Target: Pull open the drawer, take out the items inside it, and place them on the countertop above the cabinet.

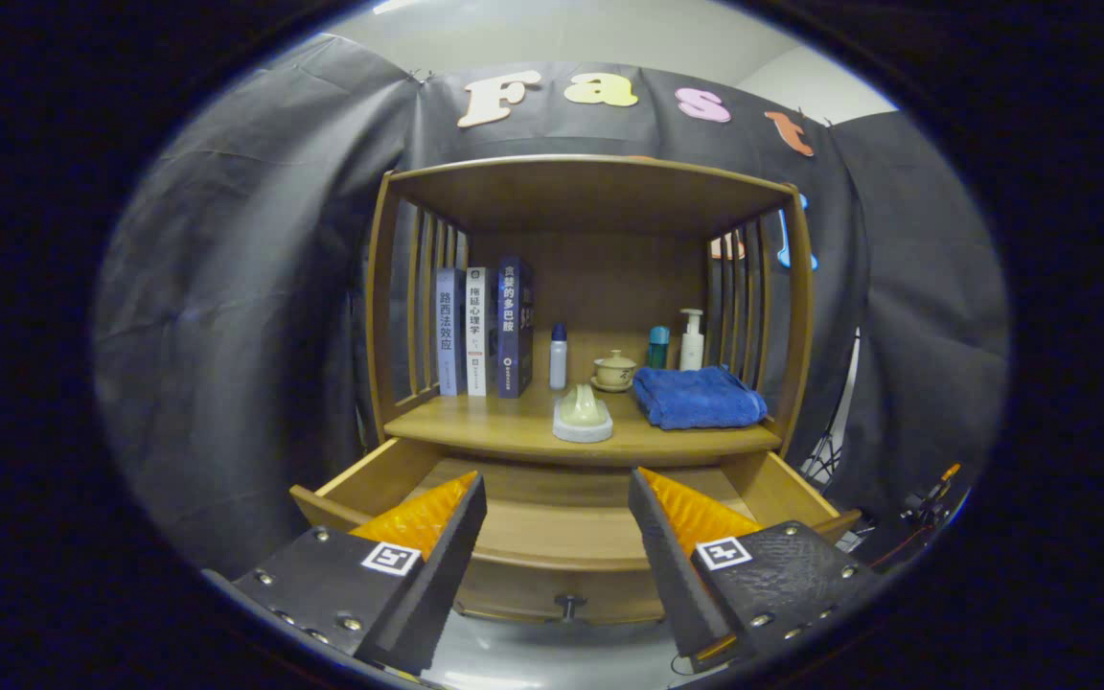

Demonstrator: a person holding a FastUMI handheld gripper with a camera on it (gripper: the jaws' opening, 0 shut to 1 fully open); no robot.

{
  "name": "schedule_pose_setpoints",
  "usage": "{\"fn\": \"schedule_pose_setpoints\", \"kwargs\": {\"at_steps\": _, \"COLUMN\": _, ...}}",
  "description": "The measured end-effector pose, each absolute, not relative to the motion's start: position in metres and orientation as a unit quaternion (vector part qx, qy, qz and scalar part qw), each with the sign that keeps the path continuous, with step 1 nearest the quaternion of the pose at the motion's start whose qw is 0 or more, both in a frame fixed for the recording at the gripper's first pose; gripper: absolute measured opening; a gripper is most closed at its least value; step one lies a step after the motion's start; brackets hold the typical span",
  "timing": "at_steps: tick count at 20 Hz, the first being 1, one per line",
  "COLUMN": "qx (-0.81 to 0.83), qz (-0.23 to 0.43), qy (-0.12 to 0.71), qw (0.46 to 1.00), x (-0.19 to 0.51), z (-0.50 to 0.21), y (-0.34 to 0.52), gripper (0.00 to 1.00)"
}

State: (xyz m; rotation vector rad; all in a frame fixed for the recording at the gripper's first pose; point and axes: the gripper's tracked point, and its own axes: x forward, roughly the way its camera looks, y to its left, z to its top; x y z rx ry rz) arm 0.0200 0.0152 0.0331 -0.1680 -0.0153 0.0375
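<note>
Straight ahead of the jaws, beyond them: a wooden cabinet (590, 192) with slatted sides and an open shelf. Below that shelf, pulled out toward the jaws, the drawer (552, 532), its front panel and small knob (569, 604) just past the fingertips and low between them. Inside of the drawer seen bare wood, as far as visible between the fingers. Jaws wide apart, gripping nothing, touching nothing; gripper (557, 489) hanging over the open drawer. On the table (475, 426) above the drawer, beyond the jaws: three books (483, 331) upright at the left; a folded blue towel (698, 398) at the right, beyond the right finger; a pale rounded item on a grey base (583, 417) near the front edge, centred between the fingers. Further back: a white pump bottle (692, 340), a small white bottle with a blue cap (559, 356), a teal bottle (657, 347), a lidded cup on a saucer (614, 369).
</note>
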Motion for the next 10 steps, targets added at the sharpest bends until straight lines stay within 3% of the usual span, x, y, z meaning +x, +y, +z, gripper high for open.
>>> {"fn": "schedule_pose_setpoints", "kwargs": {"at_steps": 10, "qx": -0.021, "qz": -0.005, "qy": 0.026, "qw": 0.999, "x": -0.007, "z": -0.059, "y": -0.02, "gripper": 0.9}}
